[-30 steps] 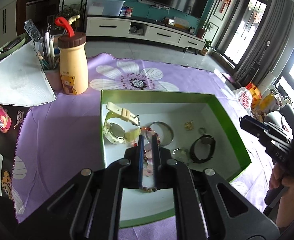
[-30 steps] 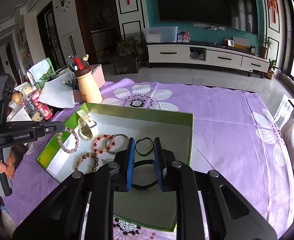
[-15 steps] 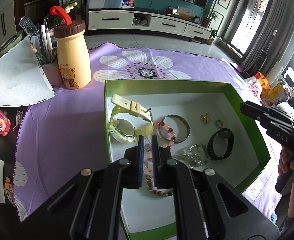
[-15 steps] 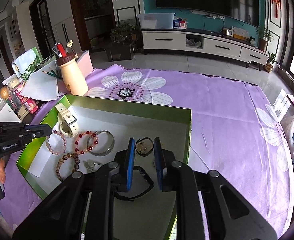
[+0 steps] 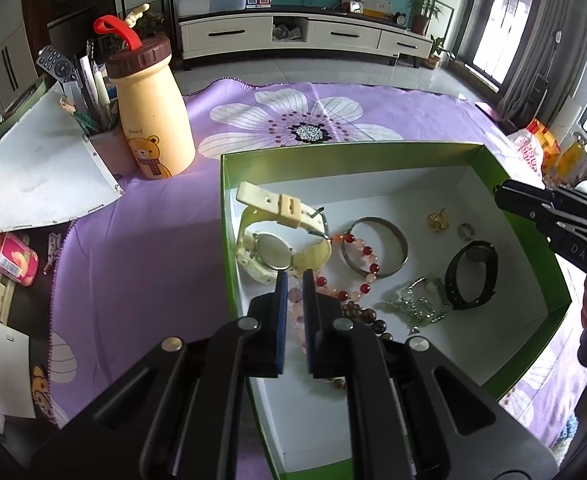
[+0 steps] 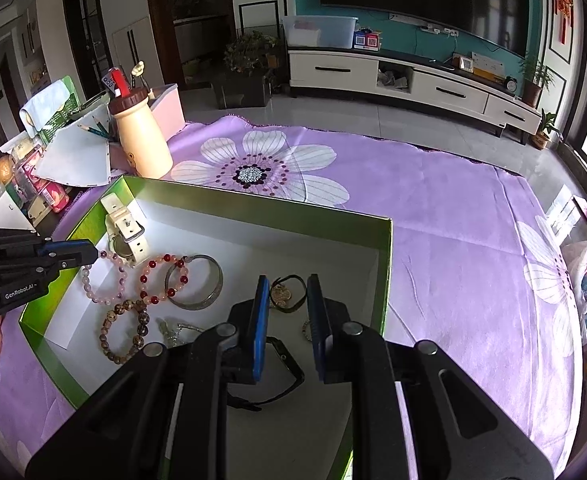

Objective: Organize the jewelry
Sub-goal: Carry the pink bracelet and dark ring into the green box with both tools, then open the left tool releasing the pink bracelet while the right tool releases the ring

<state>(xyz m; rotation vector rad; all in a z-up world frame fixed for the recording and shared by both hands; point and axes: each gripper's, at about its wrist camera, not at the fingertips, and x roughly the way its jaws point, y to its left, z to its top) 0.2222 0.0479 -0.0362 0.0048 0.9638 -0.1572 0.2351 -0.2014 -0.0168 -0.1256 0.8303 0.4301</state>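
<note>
Left gripper (image 5: 295, 280) is pinching my pale pink bead bracelet (image 6: 105, 280) inside the green cardboard box (image 5: 223, 216) — lifted since before; right gripper (image 6: 287, 292) is hovering apart over the black watch (image 6: 277, 376).

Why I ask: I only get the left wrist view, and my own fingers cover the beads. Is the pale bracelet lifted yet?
Observer: No. The right wrist view shows the pale pink bracelet lying flat on the floor of the green box, with the left gripper at its edge.
Operator: And the brown beads I half see?
Observer: They form a complete loop. The brown bracelet lies flat beside the pale one.
Operator: Is the right gripper open?
Observer: Yes. The right gripper is open, and a black band lies below its fingers.
</note>
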